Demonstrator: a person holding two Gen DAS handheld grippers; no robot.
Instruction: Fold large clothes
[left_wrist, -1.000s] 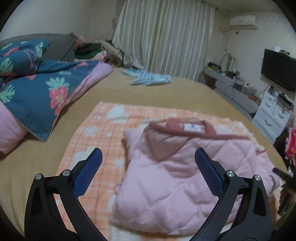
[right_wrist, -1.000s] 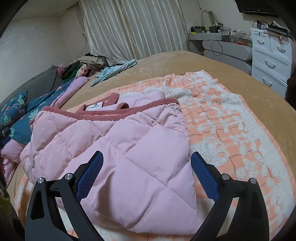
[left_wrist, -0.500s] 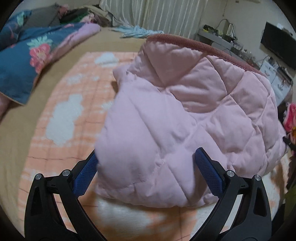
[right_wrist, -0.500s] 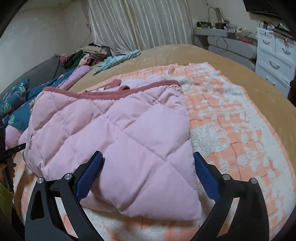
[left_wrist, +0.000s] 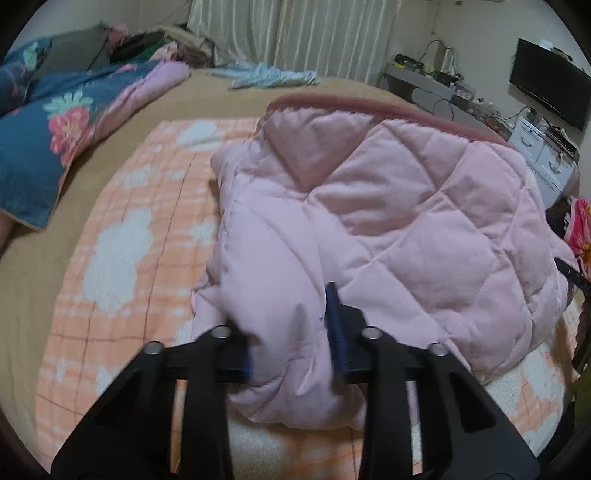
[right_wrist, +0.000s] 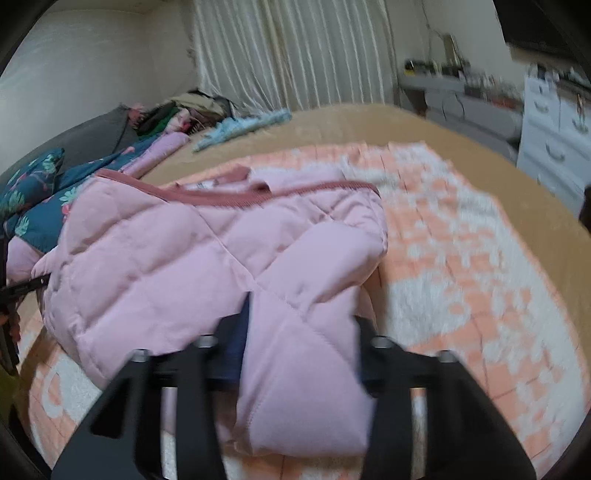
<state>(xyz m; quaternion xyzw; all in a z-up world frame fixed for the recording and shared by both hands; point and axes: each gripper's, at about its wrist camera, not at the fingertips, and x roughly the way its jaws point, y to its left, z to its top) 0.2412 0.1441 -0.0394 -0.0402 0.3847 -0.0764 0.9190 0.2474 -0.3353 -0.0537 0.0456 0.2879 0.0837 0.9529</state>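
A pink quilted jacket (left_wrist: 388, 221) with a darker pink trim lies folded on an orange-and-white blanket (left_wrist: 122, 258) on the bed. My left gripper (left_wrist: 291, 343) is shut on the jacket's near left edge, with fabric bunched between its blue pads. In the right wrist view the jacket (right_wrist: 184, 258) fills the centre, and my right gripper (right_wrist: 299, 350) is shut on its near right edge. The blanket (right_wrist: 461, 258) spreads out to the right.
A blue floral quilt (left_wrist: 48, 140) and pillows lie at the left. A light blue garment (left_wrist: 269, 75) lies farther up the tan bed. White drawers (right_wrist: 554, 147) and a desk stand at the right, and curtains hang behind.
Both grippers were open around the jacket's near edge. Both have now closed on the fabric and pinch it. The views have moved in closer.
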